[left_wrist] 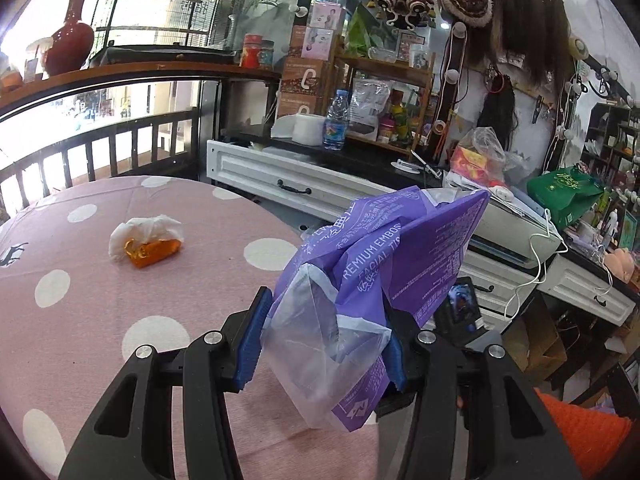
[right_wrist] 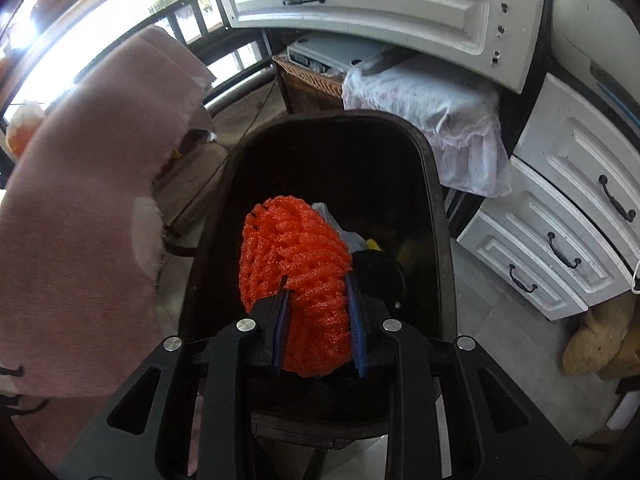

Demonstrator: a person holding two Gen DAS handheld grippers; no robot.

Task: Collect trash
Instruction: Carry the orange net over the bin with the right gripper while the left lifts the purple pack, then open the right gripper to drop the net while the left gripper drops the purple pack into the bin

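My left gripper (left_wrist: pixel 324 336) is shut on a crumpled purple tissue wrapper (left_wrist: pixel 400 264), held above the edge of the pink polka-dot tablecloth (left_wrist: pixel 120 300). A white tissue wad with an orange wrapper (left_wrist: pixel 146 240) lies on the cloth to the far left. In the right wrist view, my right gripper (right_wrist: pixel 318 312) is shut on an orange foam net (right_wrist: pixel 296 272) and points down into the open black trash bin (right_wrist: pixel 436 208). Some trash lies at the bin's bottom, partly hidden by the net.
White drawers (right_wrist: pixel 560 240) stand right of the bin, a white cloth (right_wrist: pixel 440 120) and a wicker basket (right_wrist: pixel 308 84) behind it. The tablecloth's hanging edge (right_wrist: pixel 80 200) is left of the bin. A cluttered dresser with a water bottle (left_wrist: pixel 335 120) lies beyond the table.
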